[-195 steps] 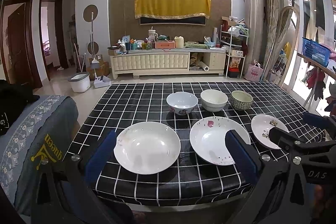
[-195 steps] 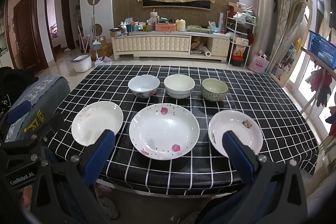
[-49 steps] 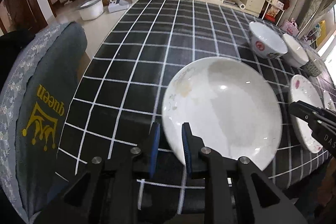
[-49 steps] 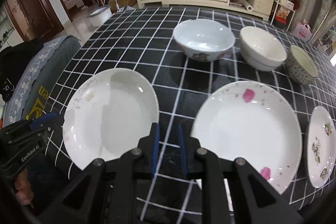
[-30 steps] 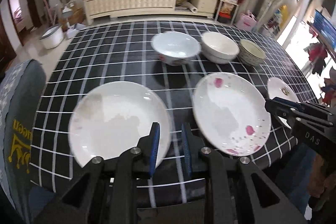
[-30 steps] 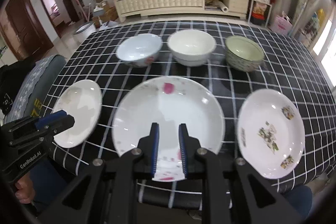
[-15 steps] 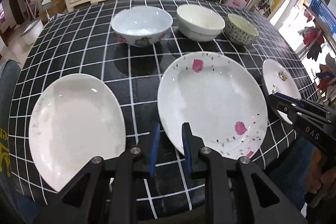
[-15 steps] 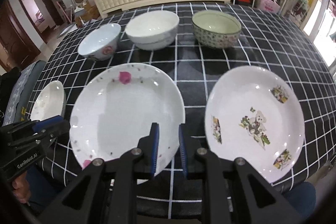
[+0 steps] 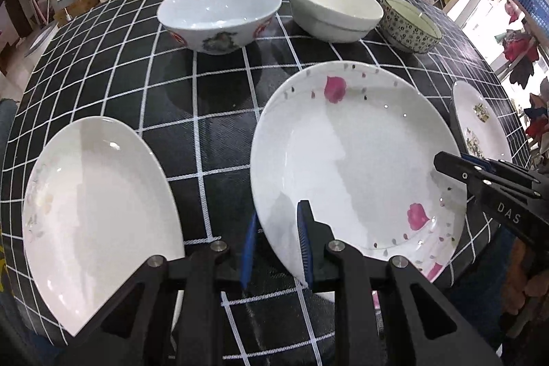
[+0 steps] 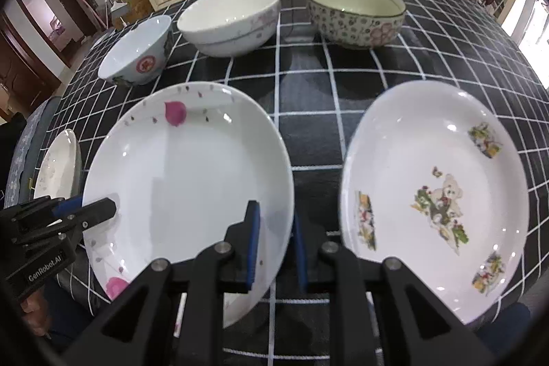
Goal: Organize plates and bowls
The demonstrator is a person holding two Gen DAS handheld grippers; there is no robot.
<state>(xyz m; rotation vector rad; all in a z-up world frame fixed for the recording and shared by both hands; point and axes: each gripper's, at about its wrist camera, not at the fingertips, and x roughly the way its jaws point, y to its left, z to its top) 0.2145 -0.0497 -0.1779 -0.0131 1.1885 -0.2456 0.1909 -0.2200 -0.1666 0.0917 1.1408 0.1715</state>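
The left tool [image 9: 276, 240] straddles the near left rim of the big petal-print plate [image 9: 350, 156], one narrowly spread finger inside the rim and one outside; I can't tell if the pads press it. Left of it lies a plain white plate [image 9: 92, 211]. The right tool [image 10: 276, 242] straddles that plate's near right rim likewise. Beside it on the checked counter [image 9: 212, 112] sits the bear-print plate [image 10: 435, 194]. Behind stand three bowls: red-marked [image 9: 219, 11], plain white [image 9: 334, 7], patterned [image 9: 410, 24].
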